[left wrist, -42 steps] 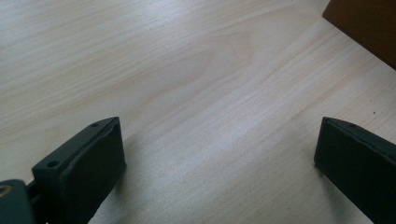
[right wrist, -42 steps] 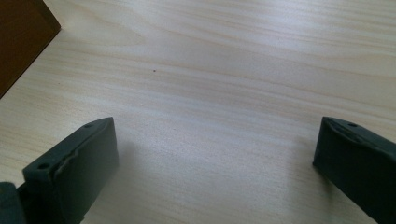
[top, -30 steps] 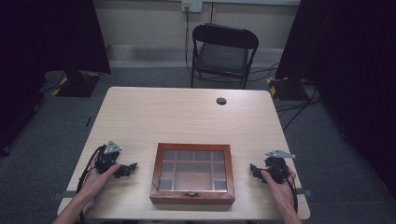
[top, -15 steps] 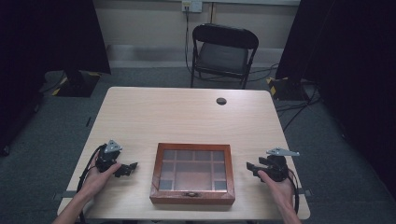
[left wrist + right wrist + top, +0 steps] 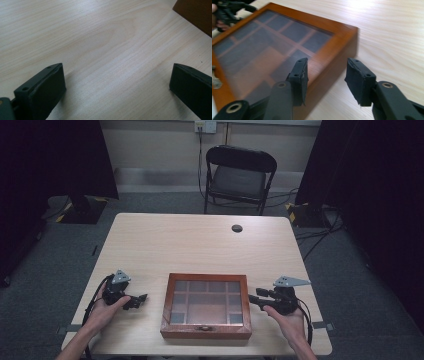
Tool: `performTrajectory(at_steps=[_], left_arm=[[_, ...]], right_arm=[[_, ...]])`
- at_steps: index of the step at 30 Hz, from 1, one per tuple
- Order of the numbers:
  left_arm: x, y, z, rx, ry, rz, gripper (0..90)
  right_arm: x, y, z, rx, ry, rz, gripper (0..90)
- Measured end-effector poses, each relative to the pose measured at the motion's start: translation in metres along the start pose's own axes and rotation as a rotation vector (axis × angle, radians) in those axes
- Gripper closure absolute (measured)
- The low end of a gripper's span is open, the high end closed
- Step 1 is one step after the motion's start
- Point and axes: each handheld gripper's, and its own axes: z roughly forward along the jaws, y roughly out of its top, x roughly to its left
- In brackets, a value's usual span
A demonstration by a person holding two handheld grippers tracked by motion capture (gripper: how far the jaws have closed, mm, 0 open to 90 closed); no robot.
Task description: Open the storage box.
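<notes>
A: Where was the box?
B: Wooden box point(image 5: 206, 305) with a glass lid sat at the near middle of the counter point(image 5: 200, 245), between both hands, clasp on the near edge. Its long axis ran left to right.

A: Which hand was closer?
B: Right gripper point(image 5: 256, 299). Its tips pointed left and sat just beside the box's right wall. In the right gripper view the fingers point(image 5: 298, 77) stood moderately apart, empty, straddling that top right edge, one over the glass.

A: And the left?
B: Left gripper point(image 5: 140, 298) was farther off. It pointed right, wide open over bare counter, with the box corner point(image 5: 195, 15) just ahead.

A: Contact?
B: Couldn't tell for the right; none for the left.
</notes>
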Motion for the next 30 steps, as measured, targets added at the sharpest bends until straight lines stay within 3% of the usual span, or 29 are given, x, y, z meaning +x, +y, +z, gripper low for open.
performTrajectory(at_steps=[19, 22, 30], left_arm=[[0.000, 0.000, 0.000, -0.002, 0.001, -0.001, 0.0], [0.000, 0.000, 0.000, -0.002, 0.001, -0.001, 0.0], [-0.001, 0.000, 0.000, -0.004, 0.004, -0.004, 0.1]], right_arm=[[0.058, 0.043, 0.017, 0.016, 0.224, -0.192, 65.3], [0.066, 0.044, 0.024, 0.012, 0.264, -0.208, 66.8], [0.084, 0.038, 0.035, 0.068, 0.342, -0.264, 74.0]])
